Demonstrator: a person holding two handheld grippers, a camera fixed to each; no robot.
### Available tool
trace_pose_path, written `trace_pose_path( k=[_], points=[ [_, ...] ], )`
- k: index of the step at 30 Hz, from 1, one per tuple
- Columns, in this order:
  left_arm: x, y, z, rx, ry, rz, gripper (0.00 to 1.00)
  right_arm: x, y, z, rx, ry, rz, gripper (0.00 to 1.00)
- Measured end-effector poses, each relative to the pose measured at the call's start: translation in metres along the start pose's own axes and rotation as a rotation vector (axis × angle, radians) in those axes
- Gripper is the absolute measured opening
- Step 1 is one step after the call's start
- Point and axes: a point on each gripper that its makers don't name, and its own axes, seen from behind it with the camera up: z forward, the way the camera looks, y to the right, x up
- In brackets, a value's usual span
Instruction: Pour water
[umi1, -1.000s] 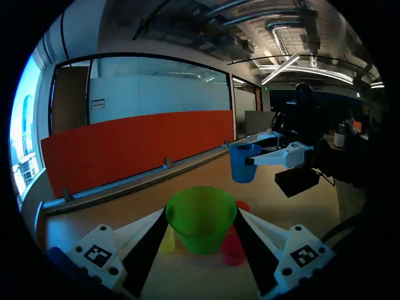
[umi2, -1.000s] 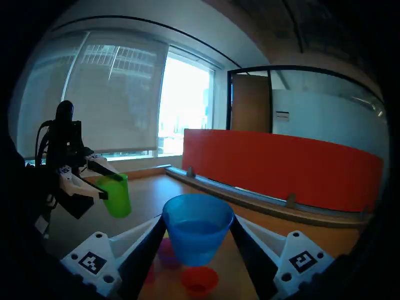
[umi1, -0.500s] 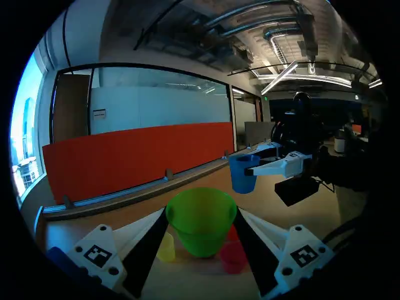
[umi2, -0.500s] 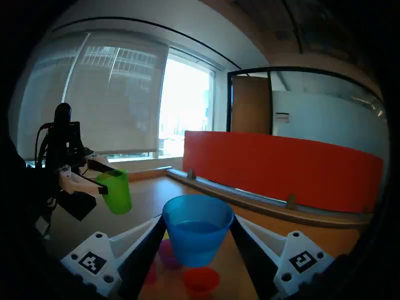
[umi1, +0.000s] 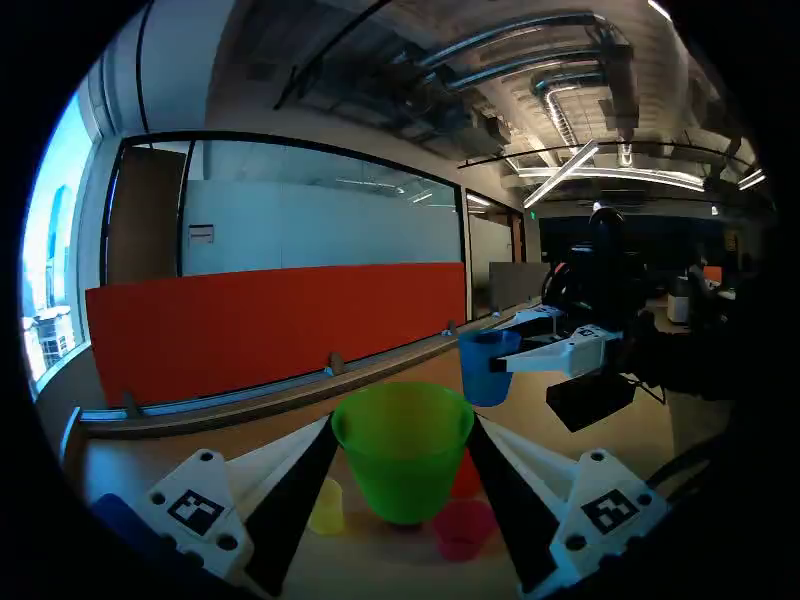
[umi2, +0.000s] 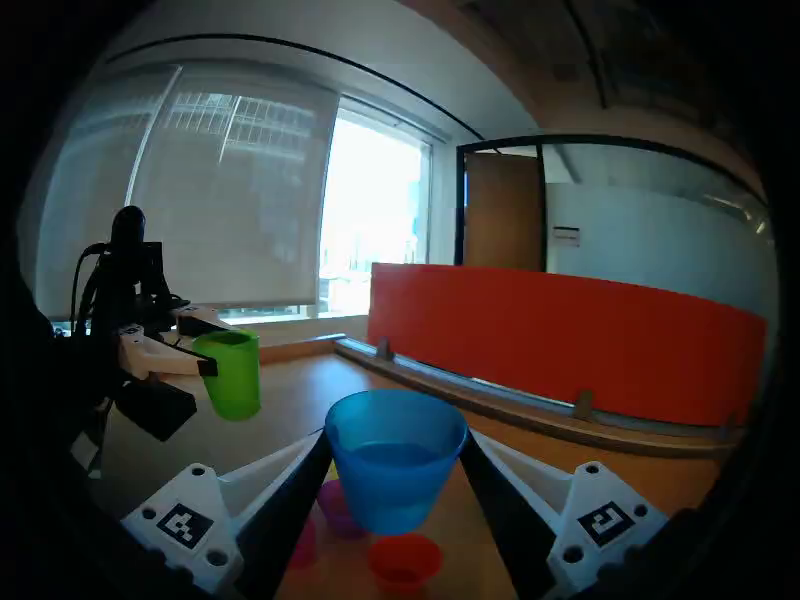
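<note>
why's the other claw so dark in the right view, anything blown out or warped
Right gripper view: window blown out, so the left claw is backlit, mostly silhouette; blue cup sharp. Left gripper view: dimmer, ceiling lights glare, glass wall edge bows.

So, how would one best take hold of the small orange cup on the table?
Probably by its side wall just under the rim, with the fingers coming in level from the side: the orange cup stands upright, mouth up, and narrows downward.
</note>
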Motion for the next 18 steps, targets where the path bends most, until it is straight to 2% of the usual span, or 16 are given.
trace_pose_path(
  k=[18],
  points=[
    [-0.0010, 0.0055, -0.0008, -0.027, -0.016, 0.002, 0.88, 0.0019, 0.0001, -0.0017, 0.010, -0.012, -0.021, 0.91]
  ],
)
